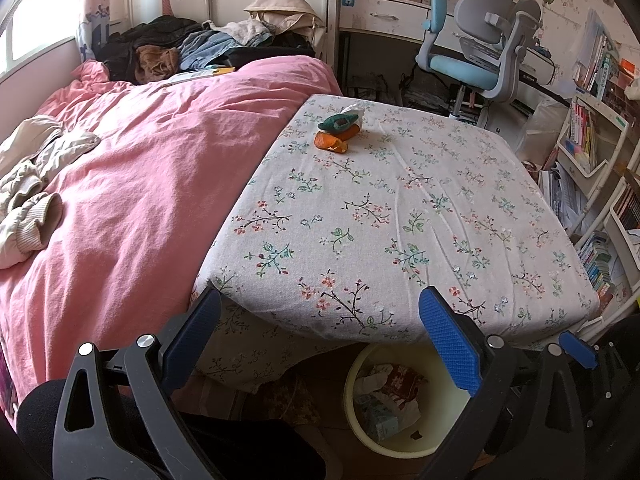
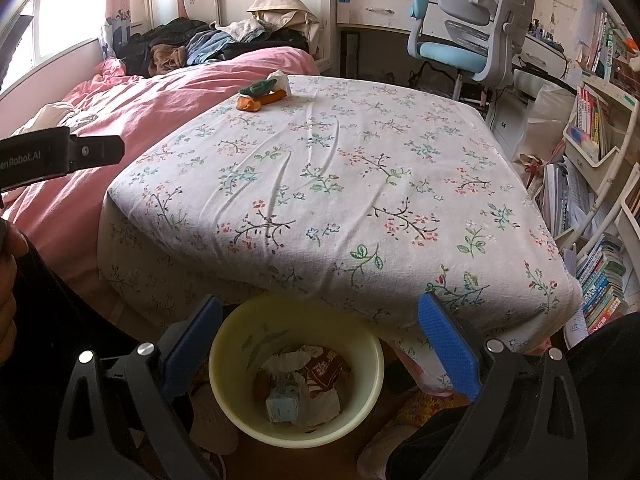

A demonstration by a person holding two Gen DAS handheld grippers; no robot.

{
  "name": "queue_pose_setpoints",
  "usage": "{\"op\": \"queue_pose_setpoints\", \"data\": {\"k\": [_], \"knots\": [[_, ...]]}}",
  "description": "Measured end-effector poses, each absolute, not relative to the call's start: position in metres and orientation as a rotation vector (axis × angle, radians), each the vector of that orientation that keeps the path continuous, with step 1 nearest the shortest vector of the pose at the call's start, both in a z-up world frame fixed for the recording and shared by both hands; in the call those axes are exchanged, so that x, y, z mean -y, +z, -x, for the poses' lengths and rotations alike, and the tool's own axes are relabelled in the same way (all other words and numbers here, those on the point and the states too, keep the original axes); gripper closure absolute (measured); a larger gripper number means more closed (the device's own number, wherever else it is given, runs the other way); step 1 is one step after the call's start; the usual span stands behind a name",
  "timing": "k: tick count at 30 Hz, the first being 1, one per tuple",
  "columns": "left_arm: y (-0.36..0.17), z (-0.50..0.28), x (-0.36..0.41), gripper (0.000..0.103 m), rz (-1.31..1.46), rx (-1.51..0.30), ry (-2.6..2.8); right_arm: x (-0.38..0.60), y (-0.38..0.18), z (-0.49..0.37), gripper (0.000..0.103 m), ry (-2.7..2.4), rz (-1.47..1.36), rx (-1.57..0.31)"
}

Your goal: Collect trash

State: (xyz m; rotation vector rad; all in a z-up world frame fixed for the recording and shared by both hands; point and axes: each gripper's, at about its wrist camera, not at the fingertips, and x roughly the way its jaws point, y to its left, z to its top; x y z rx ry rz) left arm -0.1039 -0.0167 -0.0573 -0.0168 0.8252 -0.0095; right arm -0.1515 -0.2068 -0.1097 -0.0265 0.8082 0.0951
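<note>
Floral cloth covers the table point(image 2: 320, 184), with the trash pile point(image 2: 262, 94) at its far edge, beside the bed. Both the left gripper point(image 1: 320, 344) and right gripper point(image 2: 320, 344) hang wide and empty above the bin point(image 2: 296, 364). A long, level reach should pinch one wrapper cleanly.

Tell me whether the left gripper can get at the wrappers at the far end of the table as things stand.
Probably yes. The left gripper is open and empty, and only bare floral tablecloth lies between it and the wrappers. They sit at the far edge beside the bed, so it is a long stretch.
</note>
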Motion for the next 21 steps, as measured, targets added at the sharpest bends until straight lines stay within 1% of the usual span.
{"op": "queue_pose_setpoints", "data": {"k": [21], "knots": [[-0.0597,0.1034,0.0160,0.007,0.016,-0.833,-0.007,0.2061,-0.1121,0.1514,0.009,0.098,0.030,-0.815]]}}
